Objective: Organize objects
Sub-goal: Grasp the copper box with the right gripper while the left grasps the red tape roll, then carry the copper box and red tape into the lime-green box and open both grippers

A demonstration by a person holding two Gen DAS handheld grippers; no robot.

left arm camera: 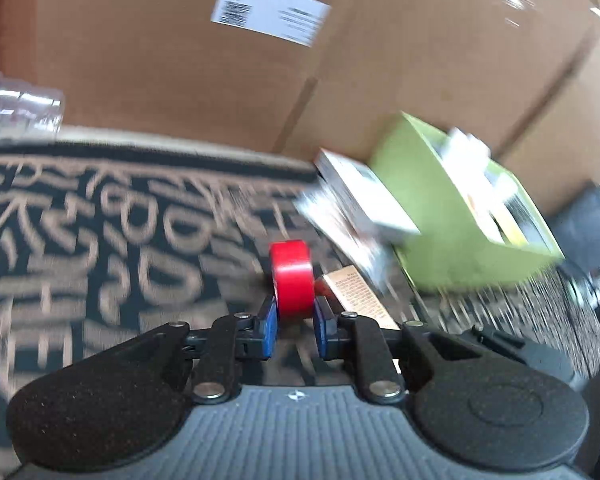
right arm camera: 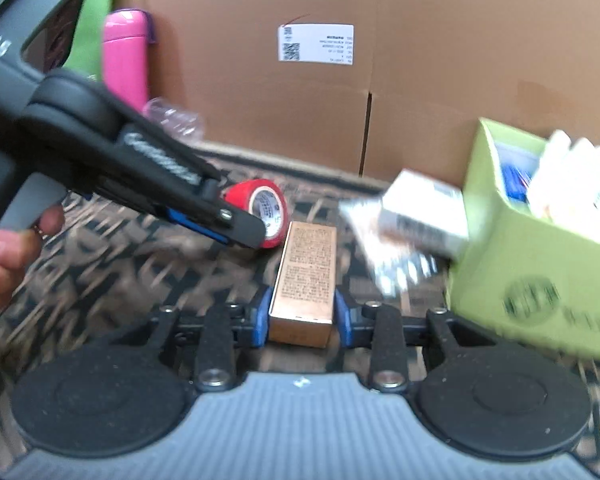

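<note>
A: What do your two views give you?

B: My left tongs (left arm camera: pixel 295 316) are closed on the red tape roll (left arm camera: pixel 291 278), pads on its sides. Only the right view shows its white core label, the pink bottle (right arm camera: pixel 125 58) far left, and my hand (right arm camera: pixel 8 256).

A: And the right?

B: My right tongs (right arm camera: pixel 301 317) clamp the copper carton (right arm camera: pixel 306 276), lying on the patterned rug (left arm camera: pixel 100 220).

A: Room to move?

B: Open rug left of the tongs; cardboard boxes (right arm camera: pixel 260 100) wall off the front. The green box (right arm camera: pixel 532 280) on the right holds blurred packets, with a white carton (right arm camera: pixel 424 212) leaning on its near side.
</note>
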